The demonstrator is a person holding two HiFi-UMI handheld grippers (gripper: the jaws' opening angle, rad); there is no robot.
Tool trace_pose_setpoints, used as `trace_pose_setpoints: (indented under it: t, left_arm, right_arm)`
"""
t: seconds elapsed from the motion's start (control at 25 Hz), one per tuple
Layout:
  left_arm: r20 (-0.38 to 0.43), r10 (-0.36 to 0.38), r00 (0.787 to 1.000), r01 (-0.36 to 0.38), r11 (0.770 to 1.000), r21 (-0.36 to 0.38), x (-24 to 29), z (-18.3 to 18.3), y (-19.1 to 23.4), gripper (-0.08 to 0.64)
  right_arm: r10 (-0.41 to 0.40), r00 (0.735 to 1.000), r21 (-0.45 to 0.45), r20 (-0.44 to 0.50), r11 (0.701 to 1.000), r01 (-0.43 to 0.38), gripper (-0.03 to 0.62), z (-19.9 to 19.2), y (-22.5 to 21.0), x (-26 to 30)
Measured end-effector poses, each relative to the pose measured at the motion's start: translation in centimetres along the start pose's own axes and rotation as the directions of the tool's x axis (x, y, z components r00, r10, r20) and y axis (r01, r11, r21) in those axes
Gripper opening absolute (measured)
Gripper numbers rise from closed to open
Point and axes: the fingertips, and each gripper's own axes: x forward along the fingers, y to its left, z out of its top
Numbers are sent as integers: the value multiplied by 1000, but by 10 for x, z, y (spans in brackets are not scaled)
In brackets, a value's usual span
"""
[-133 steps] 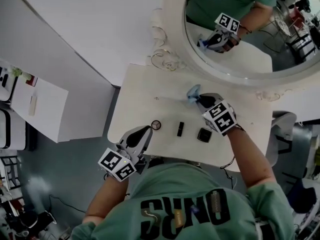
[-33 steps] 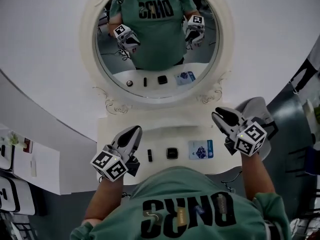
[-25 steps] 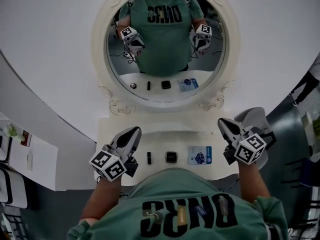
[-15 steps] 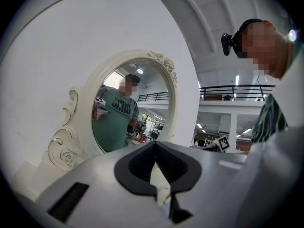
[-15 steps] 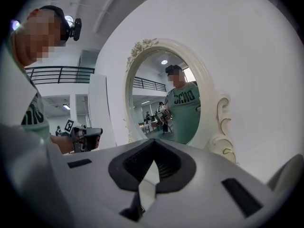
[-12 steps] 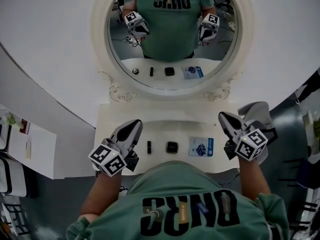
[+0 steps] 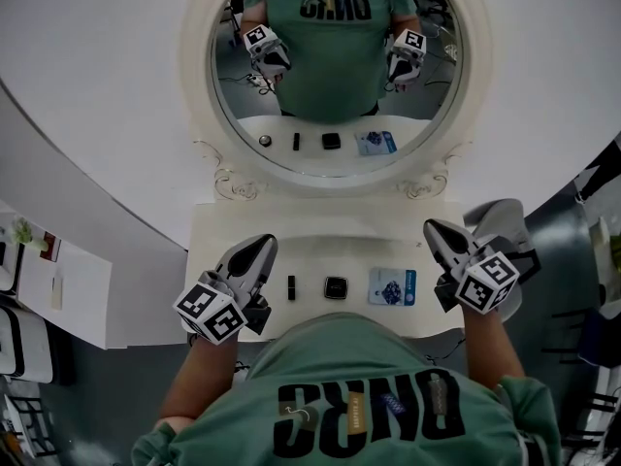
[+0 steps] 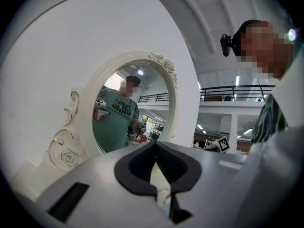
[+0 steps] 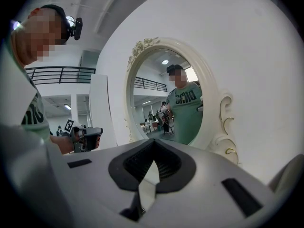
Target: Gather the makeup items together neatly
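On the white vanity table (image 7: 320, 250) three items lie in a row near the front edge: a black lipstick (image 7: 290, 287), a black square compact (image 7: 336, 287) and a blue packet (image 7: 392, 286). A small round pot (image 7: 265, 141) shows only as a reflection in the mirror; on the table it is hidden beneath my left gripper. My left gripper (image 7: 260, 245) hovers over the table's left end, shut and empty (image 8: 155, 145). My right gripper (image 7: 433, 229) is raised at the table's right end, shut and empty (image 9: 154, 145). Both point towards the mirror.
An oval mirror (image 7: 335, 76) in an ornate cream frame (image 7: 225, 178) stands against the white wall behind the table. A pale chair (image 7: 500, 221) sits off the table's right end. A white cabinet (image 7: 58, 294) stands to the left, below table level.
Five seconds ago my right gripper was at the blue packet in mid table; the packet now lies at the row's right end. Over the last second both grippers have barely moved.
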Motion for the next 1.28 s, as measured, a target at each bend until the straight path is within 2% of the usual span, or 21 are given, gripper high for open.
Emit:
trace_pose_setpoints:
  t: [0.48, 0.72, 1.28]
  left_arm:
    - [-2, -5, 1000, 5, 1000, 0, 1, 0, 1, 8]
    - [0, -7, 1000, 7, 1000, -3, 2, -1, 0, 8]
    - [1, -14, 1000, 14, 1000, 5, 2, 0, 1, 8]
  right_arm:
    - [3, 1000, 0, 7, 1000, -3, -6, 0, -1, 1]
    - [-6, 1000, -40, -5, 999, 6, -6, -1, 1, 1]
    - [20, 1000, -52, -17, 998, -21, -6, 0, 8, 5]
